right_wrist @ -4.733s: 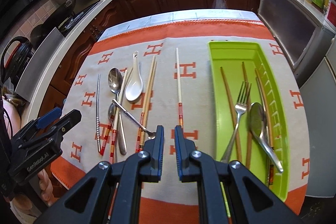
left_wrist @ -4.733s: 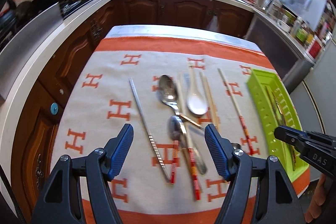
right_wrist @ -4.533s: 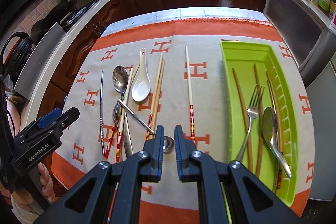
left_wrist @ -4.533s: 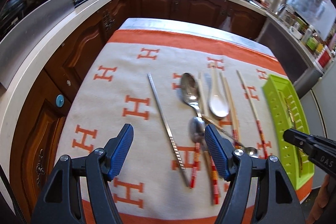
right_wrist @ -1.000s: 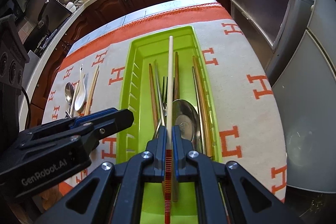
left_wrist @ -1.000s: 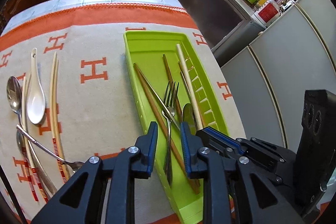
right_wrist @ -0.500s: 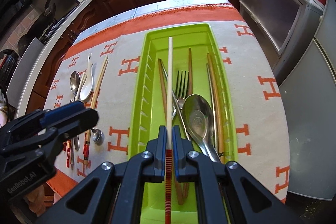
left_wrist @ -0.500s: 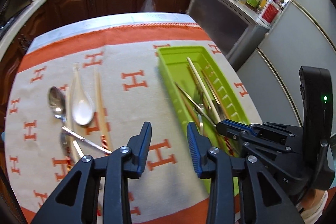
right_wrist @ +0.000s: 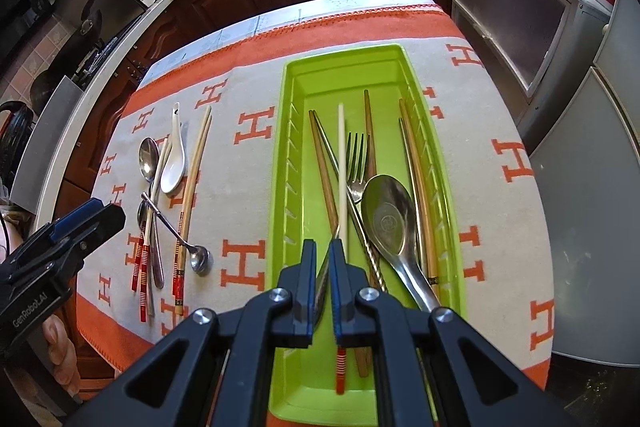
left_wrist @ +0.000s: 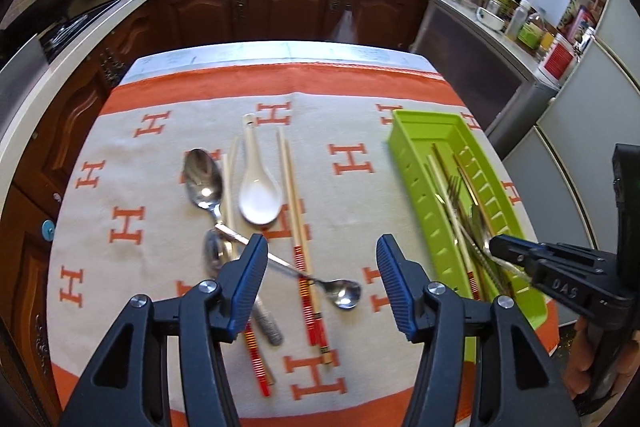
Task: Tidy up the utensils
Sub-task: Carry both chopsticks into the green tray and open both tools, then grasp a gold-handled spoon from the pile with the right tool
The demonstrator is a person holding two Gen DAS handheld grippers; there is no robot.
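Right wrist view shows you the green tray [right_wrist: 416, 95] near the bench's right edge already holding wooden chopsticks [right_wrist: 322, 163], a fork [right_wrist: 357, 163], a big spoon [right_wrist: 388, 215] and the cream chopstick [right_wrist: 341, 163], which your right gripper [right_wrist: 322, 259], fingers nearly together, no longer seems to clamp. Your left gripper [left_wrist: 322, 283], whose jaws have just been opening with nothing between them, hangs over the loose pile left on the cloth: two steel spoons [left_wrist: 202, 179], a white soup spoon [left_wrist: 259, 197], a small spoon [left_wrist: 344, 293] and several chopsticks [left_wrist: 294, 195]. Roughly half remains.
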